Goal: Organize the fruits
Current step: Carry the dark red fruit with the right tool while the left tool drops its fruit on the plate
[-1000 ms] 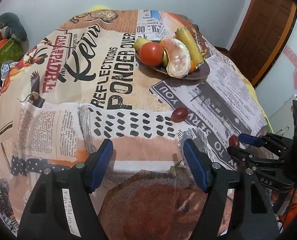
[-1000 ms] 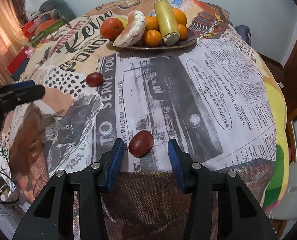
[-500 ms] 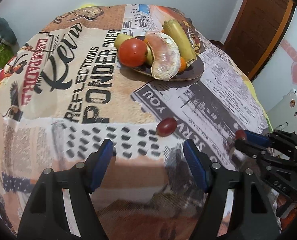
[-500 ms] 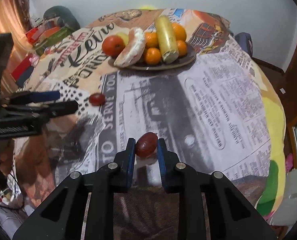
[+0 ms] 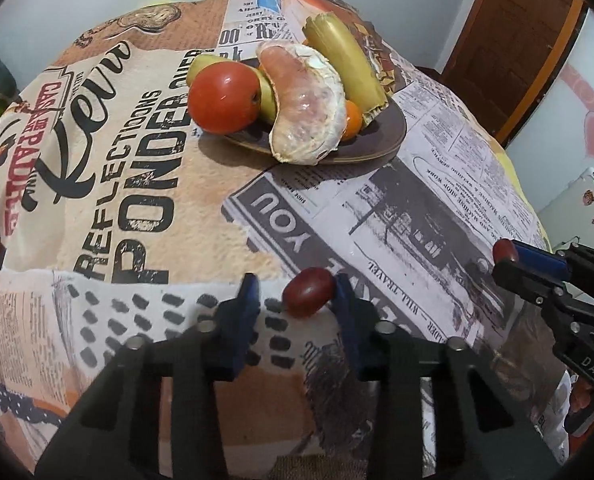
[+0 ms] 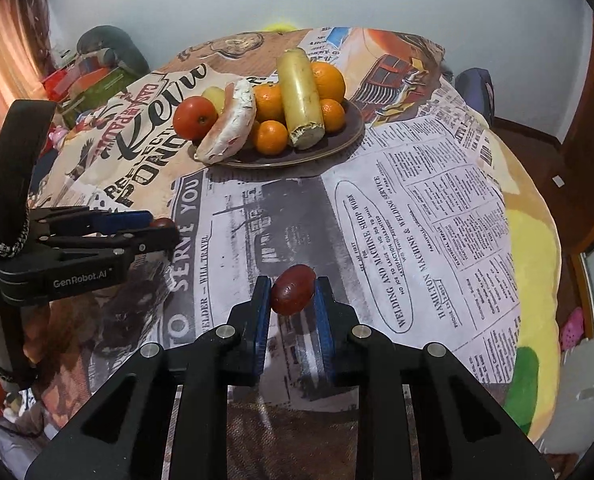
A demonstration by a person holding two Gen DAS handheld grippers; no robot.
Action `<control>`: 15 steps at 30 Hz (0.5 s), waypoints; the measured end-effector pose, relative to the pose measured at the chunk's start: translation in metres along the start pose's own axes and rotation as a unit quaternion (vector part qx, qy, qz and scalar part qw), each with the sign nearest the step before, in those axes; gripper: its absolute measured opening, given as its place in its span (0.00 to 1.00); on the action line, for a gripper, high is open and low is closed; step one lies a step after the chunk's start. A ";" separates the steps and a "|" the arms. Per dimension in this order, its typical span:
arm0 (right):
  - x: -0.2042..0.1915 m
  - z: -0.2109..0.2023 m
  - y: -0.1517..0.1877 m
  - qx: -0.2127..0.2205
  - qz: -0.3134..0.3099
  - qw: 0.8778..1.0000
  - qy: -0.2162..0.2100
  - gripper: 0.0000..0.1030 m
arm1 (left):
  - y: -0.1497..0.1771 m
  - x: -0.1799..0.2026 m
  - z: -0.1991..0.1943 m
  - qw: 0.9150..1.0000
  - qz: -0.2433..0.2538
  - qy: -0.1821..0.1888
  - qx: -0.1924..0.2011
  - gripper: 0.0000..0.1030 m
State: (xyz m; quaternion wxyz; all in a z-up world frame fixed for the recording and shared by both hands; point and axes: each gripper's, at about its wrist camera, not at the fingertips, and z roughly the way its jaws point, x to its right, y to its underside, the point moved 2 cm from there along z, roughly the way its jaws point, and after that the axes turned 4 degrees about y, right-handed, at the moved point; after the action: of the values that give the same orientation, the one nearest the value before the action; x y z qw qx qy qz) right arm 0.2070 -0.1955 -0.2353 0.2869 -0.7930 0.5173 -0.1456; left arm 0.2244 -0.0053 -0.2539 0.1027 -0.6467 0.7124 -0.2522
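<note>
Two small dark red fruits are in play. My right gripper [image 6: 291, 292] is shut on one red fruit [image 6: 293, 289] and holds it above the cloth; it also shows in the left wrist view [image 5: 504, 249]. My left gripper [image 5: 295, 294] is partly open around the other red fruit [image 5: 309, 291], which lies on the cloth against the right finger [image 5: 347, 300], with a gap to the left finger. A brown plate [image 5: 381, 140] at the table's far side holds a tomato [image 5: 223, 96], a peeled citrus, oranges and yellow-green fruits.
The round table has a printed newspaper-pattern cloth [image 6: 417, 216]. A wooden door [image 5: 509, 40] stands at the right. Clutter and a curtain [image 6: 5, 64] lie beyond the table's left edge. The cloth drops off at the near edge.
My right gripper closed on its red fruit and lifted it. My left gripper moved forward to the other red fruit and narrowed around it.
</note>
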 end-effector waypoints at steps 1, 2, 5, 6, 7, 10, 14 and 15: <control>0.000 0.000 0.000 0.000 0.000 1.000 0.000 0.19 | 0.000 0.000 0.000 1.000 -0.001 0.004 0.001 0.26; 0.001 0.000 0.000 0.000 0.000 1.000 0.000 0.19 | -0.001 -0.001 0.000 1.000 -0.001 0.006 0.000 0.23; 0.002 0.000 -0.001 0.001 0.001 1.000 0.000 0.19 | 0.000 -0.002 -0.003 1.000 -0.002 0.006 0.002 0.23; 0.002 0.000 -0.002 0.001 0.002 1.000 0.001 0.19 | 0.001 -0.003 -0.005 1.000 -0.002 0.006 0.003 0.22; 0.002 0.000 -0.003 0.001 0.002 1.000 0.001 0.19 | 0.001 -0.003 -0.006 1.000 -0.003 0.006 0.004 0.22; 0.001 -0.001 -0.007 0.006 0.001 1.000 0.001 0.19 | 0.001 -0.006 -0.014 1.000 -0.004 0.006 0.011 0.22; 0.000 -0.006 -0.016 0.018 -0.001 1.000 0.000 0.19 | -0.006 -0.009 -0.029 1.000 -0.005 0.006 0.029 0.22; -0.001 -0.007 -0.020 0.022 -0.002 1.000 0.000 0.19 | -0.008 -0.009 -0.033 0.999 -0.005 0.006 0.033 0.22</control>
State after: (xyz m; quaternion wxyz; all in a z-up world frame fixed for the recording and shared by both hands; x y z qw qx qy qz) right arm 0.2179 -0.1910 -0.2174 0.3041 -0.7873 0.5125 -0.1581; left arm 0.2171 0.0108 -0.2240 0.1184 -0.6452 0.7010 -0.2800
